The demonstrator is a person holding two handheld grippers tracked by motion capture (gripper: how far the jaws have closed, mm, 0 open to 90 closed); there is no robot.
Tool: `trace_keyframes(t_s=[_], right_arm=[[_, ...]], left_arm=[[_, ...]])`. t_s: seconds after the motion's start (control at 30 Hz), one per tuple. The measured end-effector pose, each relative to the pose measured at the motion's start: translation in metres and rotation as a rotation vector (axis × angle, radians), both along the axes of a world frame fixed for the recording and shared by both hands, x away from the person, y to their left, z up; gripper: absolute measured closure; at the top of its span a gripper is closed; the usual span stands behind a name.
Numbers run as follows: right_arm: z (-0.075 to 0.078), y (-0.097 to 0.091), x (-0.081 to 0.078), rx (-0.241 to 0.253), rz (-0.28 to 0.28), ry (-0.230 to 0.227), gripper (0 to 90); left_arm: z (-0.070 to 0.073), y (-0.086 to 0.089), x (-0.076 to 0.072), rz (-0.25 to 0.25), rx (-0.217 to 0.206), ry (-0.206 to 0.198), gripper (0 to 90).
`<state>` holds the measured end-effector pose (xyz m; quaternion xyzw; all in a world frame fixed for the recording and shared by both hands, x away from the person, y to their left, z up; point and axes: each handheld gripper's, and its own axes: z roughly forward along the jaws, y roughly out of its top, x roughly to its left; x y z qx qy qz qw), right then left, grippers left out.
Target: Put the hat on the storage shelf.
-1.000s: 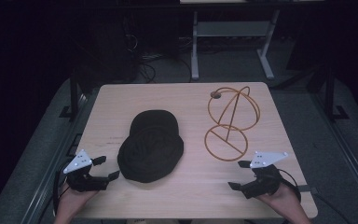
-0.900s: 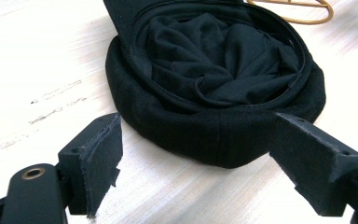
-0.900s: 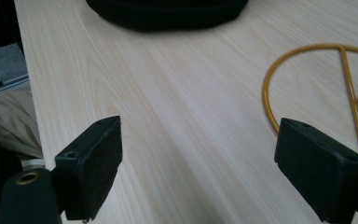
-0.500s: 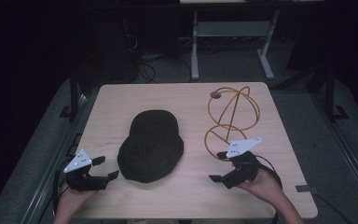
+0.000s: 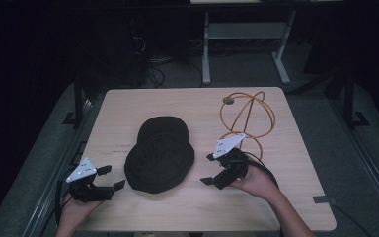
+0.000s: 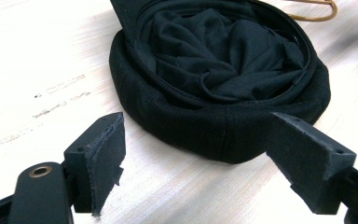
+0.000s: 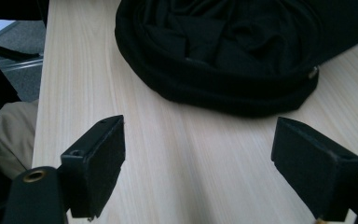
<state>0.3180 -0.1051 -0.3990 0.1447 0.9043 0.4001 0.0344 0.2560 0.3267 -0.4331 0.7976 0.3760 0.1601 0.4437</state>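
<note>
The black cap (image 5: 160, 154) lies upside down in the middle of the surface (image 5: 143, 103), between the two claws, and from above it reads as little more than a dark lump; its folds are lost in the gloom. The left claw view opens it up: the crumpled lining (image 6: 223, 56) and the inner band show plainly, with the cap's near rim just ahead of the left claw (image 6: 214, 154) and slightly toward its right jaw, close but apart. The cap's far edge is cut off at the top of that view.

The right claw (image 5: 212, 170) sits just off the cap's other side, jaws spread wide with nothing between them but bare wood. In the right claw view the cap (image 7: 223, 51) fills the space ahead of the jaws, its top and right side running out of frame, and a small metal bit (image 7: 313, 71) shows at its rim, too small to tell what it is. At the left of that view a pale fabric-covered shape (image 7: 14, 135) lies past the surface edge; I cannot tell what it is.

The left claw (image 5: 109, 178) is likewise wide open and holds nothing.

Behind the right claw stands a gold wire stand (image 5: 246, 118), its lower ring partly hidden by the claw's grey plate (image 5: 228, 144). The left claw view catches just a curved sliver of that wire (image 6: 314, 14) beyond the cap.
</note>
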Motion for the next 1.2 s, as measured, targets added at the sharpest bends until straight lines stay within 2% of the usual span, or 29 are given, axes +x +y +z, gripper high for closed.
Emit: trace_keyframes(t_s=[0.23, 0.37, 0.47, 0.6, 0.9, 1.07, 1.17, 1.2], right_arm=[[-0.001, 0.023, 0.012, -0.025, 0.047, 0.006, 17.3], [0.001, 0.037, 0.014, -0.014, 0.074, 0.001, 17.4], [0.001, 0.048, 0.016, -0.022, 0.099, -0.006, 17.5], [0.001, 0.059, 0.019, -0.033, 0.12, 0.001, 19.2], [-0.007, 0.077, 0.028, -0.054, 0.161, 0.003, 21.6], [-0.011, 0.09, 0.031, -0.08, 0.199, 0.004, 25.2], [-0.013, 0.097, 0.031, -0.098, 0.225, -0.001, 29.7], [-0.014, 0.099, 0.032, -0.111, 0.235, -0.008, 33.8]], left_arm=[[-0.001, -0.001, 0.0, 0.0, -0.003, 0.002, 19.3], [0.0, -0.001, 0.0, -0.002, 0.0, -0.002, 19.3], [0.0, 0.0, 0.0, -0.002, -0.003, 0.001, 19.3], [0.0, 0.0, 0.0, 0.0, -0.008, -0.002, 19.3], [-0.001, -0.003, 0.001, -0.016, 0.007, 0.006, 18.7], [-0.001, -0.002, 0.001, -0.009, -0.002, 0.008, 18.7], [-0.001, -0.002, 0.001, -0.012, 0.003, 0.011, 18.7], [-0.001, -0.002, 0.001, -0.013, 0.003, 0.011, 18.7]])
